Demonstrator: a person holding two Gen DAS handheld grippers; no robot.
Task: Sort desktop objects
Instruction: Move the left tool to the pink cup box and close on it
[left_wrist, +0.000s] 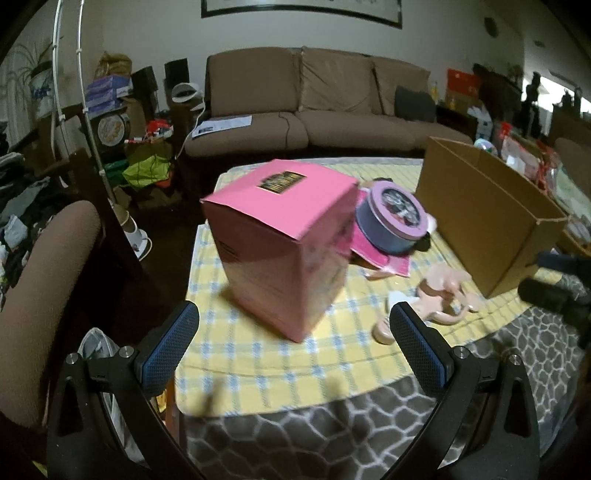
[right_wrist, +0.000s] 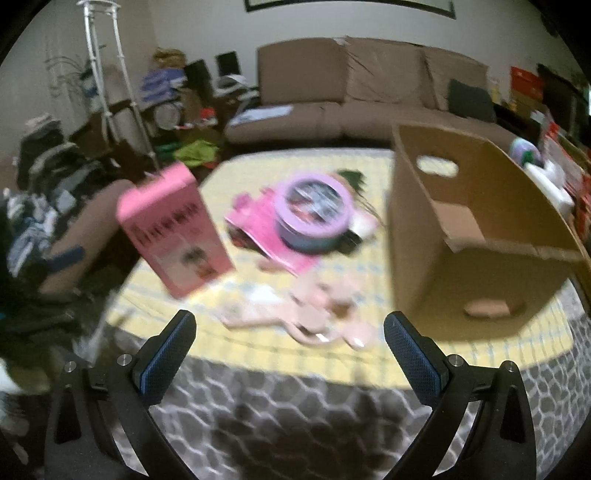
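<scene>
Looking right, we see inside the cardboard box at two o'clock; both grippers gape empty

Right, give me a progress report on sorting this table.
Barely started. Done: nothing that shows; the cardboard box looks empty in the part visible. In hand: nothing, since the left gripper and right gripper are both open. Left: the pink box, the purple round tin on the pink booklet, and the pale pink toy lie on the yellow checked cloth.
</scene>
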